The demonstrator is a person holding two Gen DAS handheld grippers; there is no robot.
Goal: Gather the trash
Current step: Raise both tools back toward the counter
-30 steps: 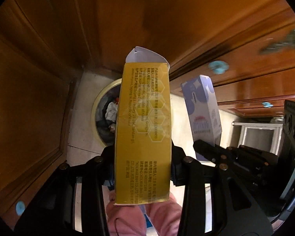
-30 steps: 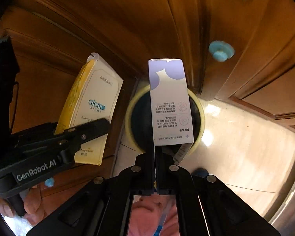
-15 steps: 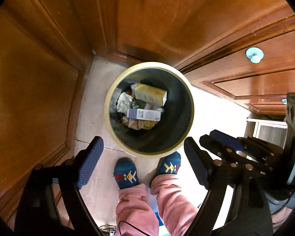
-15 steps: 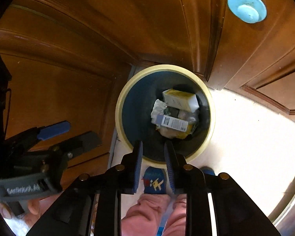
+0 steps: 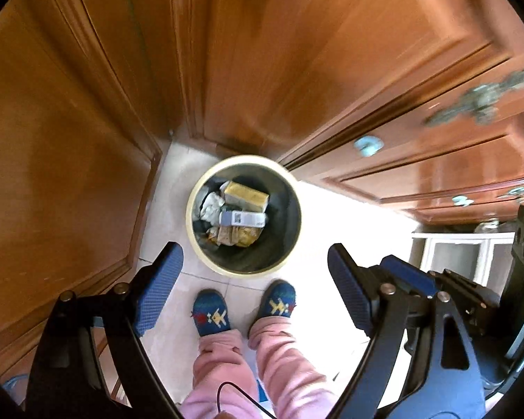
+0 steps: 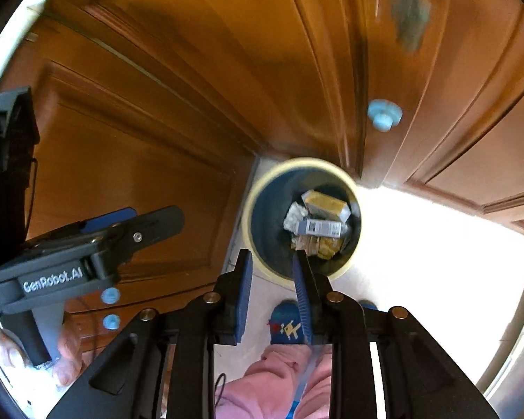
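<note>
A round trash bin with a cream rim (image 5: 192,223) stands on the tiled floor below me; it also shows in the right wrist view (image 6: 248,216). Inside lie a yellow box (image 5: 247,195) (image 6: 326,206), a white-and-purple box with a barcode (image 5: 242,218) (image 6: 321,227), crumpled paper and other wrappers. My left gripper (image 5: 255,279) is open wide and empty, high above the bin. My right gripper (image 6: 272,272) is open and empty, also above the bin. The left gripper also shows in the right wrist view (image 6: 129,223).
Wooden cabinet doors (image 5: 262,52) surround the bin at the corner, with pale blue knobs (image 5: 368,145) (image 6: 384,116). The person's feet in blue slippers (image 5: 211,312) and pink trousers stand just in front of the bin. A white frame (image 5: 464,248) stands at right.
Both boxes left my grippers and now lie in the bin. Both grippers opened and have since risen away from the bin, which looks smaller now.
</note>
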